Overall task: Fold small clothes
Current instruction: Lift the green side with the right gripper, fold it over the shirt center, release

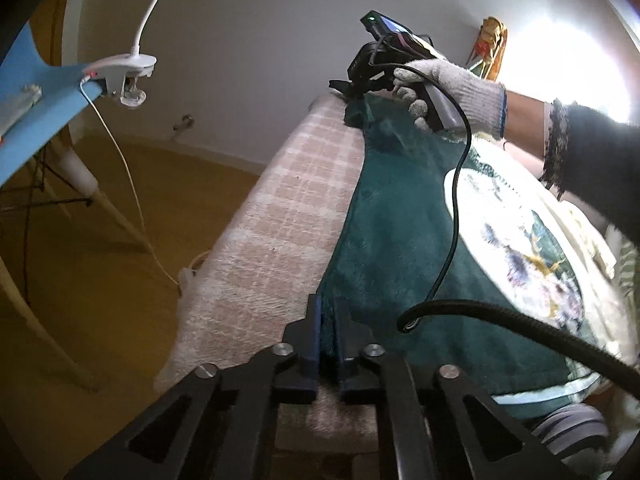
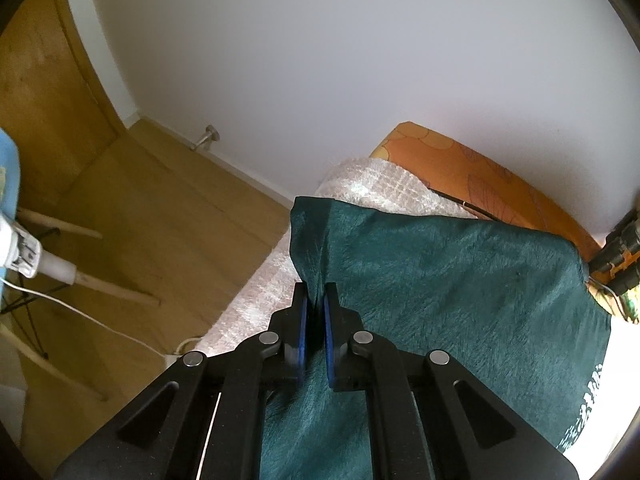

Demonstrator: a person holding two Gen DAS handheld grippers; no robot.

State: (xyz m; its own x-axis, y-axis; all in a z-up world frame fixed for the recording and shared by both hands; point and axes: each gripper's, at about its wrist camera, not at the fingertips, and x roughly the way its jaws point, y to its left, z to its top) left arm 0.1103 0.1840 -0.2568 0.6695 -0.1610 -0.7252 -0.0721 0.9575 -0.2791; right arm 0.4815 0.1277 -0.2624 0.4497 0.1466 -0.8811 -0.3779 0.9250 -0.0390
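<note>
Your left gripper [image 1: 327, 320] is pinched shut on the near edge of the green garment [image 1: 392, 232], which lies on the checked blanket [image 1: 272, 216]. A black cable [image 1: 456, 184] loops across the cloth just right of that grip. Farther off, your right gripper [image 2: 315, 308] is clamped on the garment's far corner, your gloved hand [image 1: 448, 88] around its handle. To the left, a clip lamp [image 1: 128, 72] grips a blue board [image 1: 44, 96] above the wooden floor [image 1: 120, 216]; a white wall [image 1: 248, 52] stands behind.
</note>
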